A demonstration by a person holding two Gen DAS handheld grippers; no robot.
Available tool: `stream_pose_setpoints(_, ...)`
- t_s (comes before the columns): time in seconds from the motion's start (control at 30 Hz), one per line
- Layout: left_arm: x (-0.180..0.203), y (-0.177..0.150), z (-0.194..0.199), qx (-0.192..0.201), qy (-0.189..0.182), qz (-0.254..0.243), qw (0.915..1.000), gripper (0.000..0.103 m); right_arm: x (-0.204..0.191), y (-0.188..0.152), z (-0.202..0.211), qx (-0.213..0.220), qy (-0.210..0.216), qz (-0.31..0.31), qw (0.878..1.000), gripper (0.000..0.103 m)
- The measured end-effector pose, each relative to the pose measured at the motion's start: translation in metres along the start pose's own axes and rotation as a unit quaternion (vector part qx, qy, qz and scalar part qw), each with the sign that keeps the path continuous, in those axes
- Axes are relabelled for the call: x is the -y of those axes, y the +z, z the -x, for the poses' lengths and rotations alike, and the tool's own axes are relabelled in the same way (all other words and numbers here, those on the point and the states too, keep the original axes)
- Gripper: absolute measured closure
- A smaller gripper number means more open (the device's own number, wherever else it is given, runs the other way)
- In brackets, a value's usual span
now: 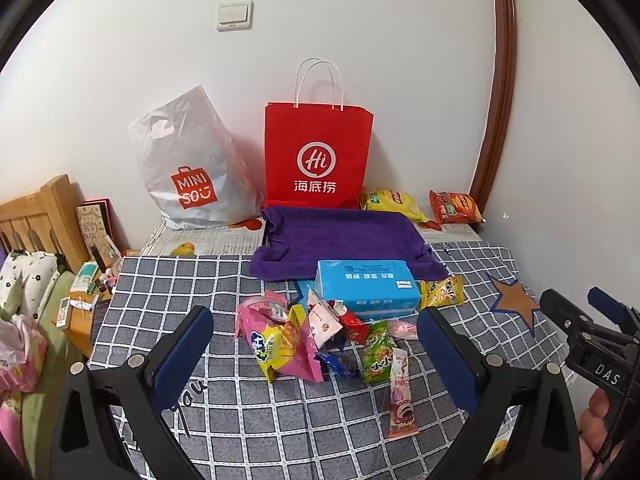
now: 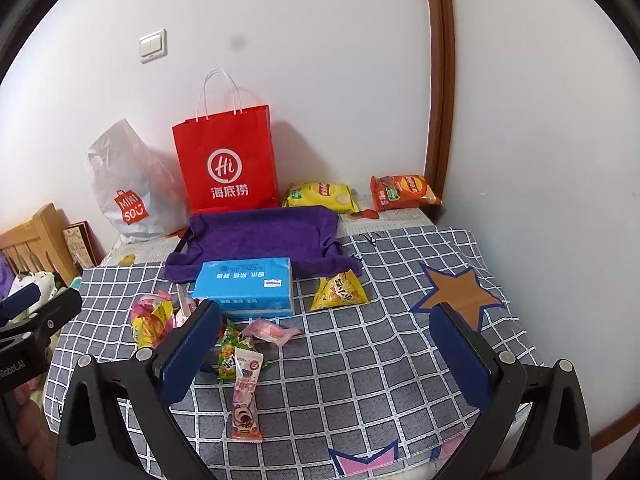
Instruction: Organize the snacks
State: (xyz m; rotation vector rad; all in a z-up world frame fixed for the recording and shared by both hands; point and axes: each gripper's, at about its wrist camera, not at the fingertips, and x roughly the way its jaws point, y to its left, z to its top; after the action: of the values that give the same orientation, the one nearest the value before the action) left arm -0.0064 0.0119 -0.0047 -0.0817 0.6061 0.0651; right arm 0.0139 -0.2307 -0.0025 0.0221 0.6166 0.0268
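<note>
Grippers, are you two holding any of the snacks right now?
No, nothing is held. The left gripper and the right gripper are both open, hovering above the snack pile on the checked cloth.

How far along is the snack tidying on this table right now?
Barely started, by the look of it. Nothing is in hand: the left gripper and right gripper are both open and empty. The snack pile lies loose on the checked cloth in front of the blue tissue pack. Two chip bags lie by the wall beside the red paper bag.
</note>
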Motion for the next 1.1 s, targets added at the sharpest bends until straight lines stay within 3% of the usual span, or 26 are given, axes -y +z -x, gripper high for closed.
stream_pose_setpoints(1.1, 0.0011, -0.0022, 0.0000, 0.003, 0.002, 0.000, 1.0000, 0.001, -0.0020, -0.0005, 0.0008, 0.004, 0.002, 0.005, 1.000, 0.000)
